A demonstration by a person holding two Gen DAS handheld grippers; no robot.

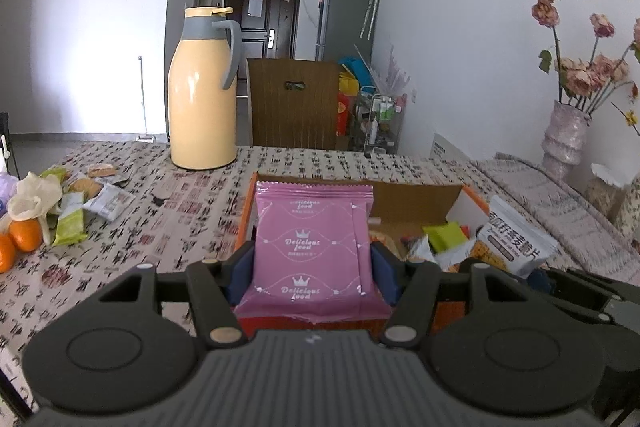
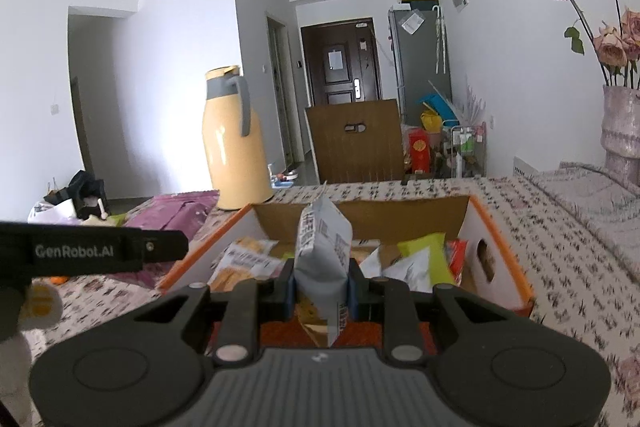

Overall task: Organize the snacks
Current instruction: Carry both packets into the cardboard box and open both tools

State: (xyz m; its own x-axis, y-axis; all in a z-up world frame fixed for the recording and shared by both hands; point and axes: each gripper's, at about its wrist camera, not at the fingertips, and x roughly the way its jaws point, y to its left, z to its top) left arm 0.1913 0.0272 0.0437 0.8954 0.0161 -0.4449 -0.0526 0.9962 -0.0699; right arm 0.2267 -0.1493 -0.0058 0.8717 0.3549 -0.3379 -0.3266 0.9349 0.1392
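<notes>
A pink "Delicious food" packet (image 1: 314, 247) stands upright between the blue pads (image 1: 242, 269) of my left gripper (image 1: 313, 255), which is shut on it. Just behind it is an open cardboard box (image 1: 416, 197) with orange edges, holding several snack packets. My right gripper (image 2: 321, 279) is shut on a grey-white snack bag (image 2: 322, 247), held edge-on above the box's (image 2: 502, 239) near side. From the left wrist that bag (image 1: 516, 239) shows at the right, over the box. The left gripper's black body (image 2: 80, 251) crosses the right wrist view at the left.
A yellow thermos jug (image 1: 202, 95) stands on the patterned tablecloth beyond the box. Loose snack packets (image 1: 80, 203) and oranges (image 1: 20, 239) lie at the table's left. A vase of dried roses (image 1: 566, 139) is at the right, and a wooden chair (image 1: 294, 103) stands behind the table.
</notes>
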